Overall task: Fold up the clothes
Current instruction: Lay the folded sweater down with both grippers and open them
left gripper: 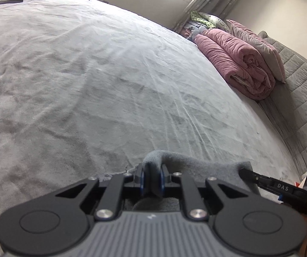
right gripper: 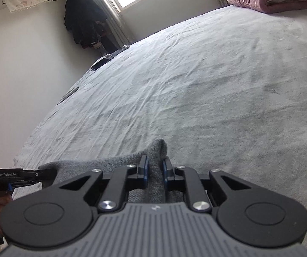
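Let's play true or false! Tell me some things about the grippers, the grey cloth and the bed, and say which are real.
1. Both grippers pinch the same grey cloth. True.
2. The left gripper is empty. False: cloth is clamped between its fingers.
3. A rolled pink quilt lies on the bed. True.
4. The right gripper holds a red sock. False: it grips grey cloth.

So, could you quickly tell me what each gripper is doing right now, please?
Left gripper: closed on the grey garment.
Right gripper: closed on the same grey garment.
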Demonstrator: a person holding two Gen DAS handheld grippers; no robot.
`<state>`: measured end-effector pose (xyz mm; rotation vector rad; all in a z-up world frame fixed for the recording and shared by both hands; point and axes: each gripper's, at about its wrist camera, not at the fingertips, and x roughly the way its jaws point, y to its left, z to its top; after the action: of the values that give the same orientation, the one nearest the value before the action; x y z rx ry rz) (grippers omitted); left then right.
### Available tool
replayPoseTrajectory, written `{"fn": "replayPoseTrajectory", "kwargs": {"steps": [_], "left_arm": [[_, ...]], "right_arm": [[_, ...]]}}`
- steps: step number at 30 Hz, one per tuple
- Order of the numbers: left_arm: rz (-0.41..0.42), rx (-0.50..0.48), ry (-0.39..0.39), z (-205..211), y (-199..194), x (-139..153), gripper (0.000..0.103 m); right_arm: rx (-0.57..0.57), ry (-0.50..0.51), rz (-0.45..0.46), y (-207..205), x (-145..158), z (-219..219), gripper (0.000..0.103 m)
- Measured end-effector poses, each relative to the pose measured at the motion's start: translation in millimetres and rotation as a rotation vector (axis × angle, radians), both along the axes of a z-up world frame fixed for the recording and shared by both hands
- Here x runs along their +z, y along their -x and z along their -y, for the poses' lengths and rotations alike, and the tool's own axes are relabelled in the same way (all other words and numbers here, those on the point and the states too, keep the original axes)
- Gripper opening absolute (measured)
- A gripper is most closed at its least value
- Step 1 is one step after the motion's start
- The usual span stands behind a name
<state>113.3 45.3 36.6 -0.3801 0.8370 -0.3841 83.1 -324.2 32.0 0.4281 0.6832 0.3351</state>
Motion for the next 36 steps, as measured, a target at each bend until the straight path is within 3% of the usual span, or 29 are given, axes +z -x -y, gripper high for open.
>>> {"fn": "replayPoseTrajectory", "kwargs": {"steps": [2,8,11,13,15,17,19,22,32,36], "left_arm": [[-0.004,0.031,0.025,-8.0,-1.3,1.5,0.017],[-0.036,0.085,0.110,-26.5,-5.6,3.4,0.018],[-0.060,0.089,0.132,-27.0,-7.1,1.2,0.029],[-0.062,0.080,0.142,-24.4,-7.6,-0.8,0.049],[-0.060,0.071,0.138,-19.9,-7.7,-3.0,0.054],[-0.042,0.057,0.088,-11.7,-6.6,-5.0,0.049],[-0.019,0.038,0.028,-2.8,-5.5,-6.0,0.024],[0.026,0.039,-0.012,2.9,-2.0,-1.7,0.014],[0.115,0.082,-0.097,9.7,13.1,16.3,0.011],[0.119,0.072,-0.150,16.2,11.9,10.9,0.011]], "right_arm": [[-0.001,-0.006,-0.002,0.3,0.1,1.6,0.021],[-0.002,-0.004,0.001,1.3,-0.5,1.1,0.022],[-0.007,-0.015,-0.004,1.3,-1.3,1.8,0.022],[-0.008,-0.013,-0.003,1.7,-1.4,1.3,0.022],[-0.012,-0.009,0.000,2.4,-1.5,0.5,0.022],[-0.015,-0.008,0.010,3.7,-0.4,-0.4,0.019],[-0.007,-0.017,0.036,5.9,3.9,-0.6,0.019],[-0.007,-0.020,0.064,7.7,8.3,-0.7,0.017],[-0.033,-0.019,0.119,11.3,11.6,-2.9,0.016],[-0.043,0.041,0.088,6.8,5.0,-6.4,0.015]]}}
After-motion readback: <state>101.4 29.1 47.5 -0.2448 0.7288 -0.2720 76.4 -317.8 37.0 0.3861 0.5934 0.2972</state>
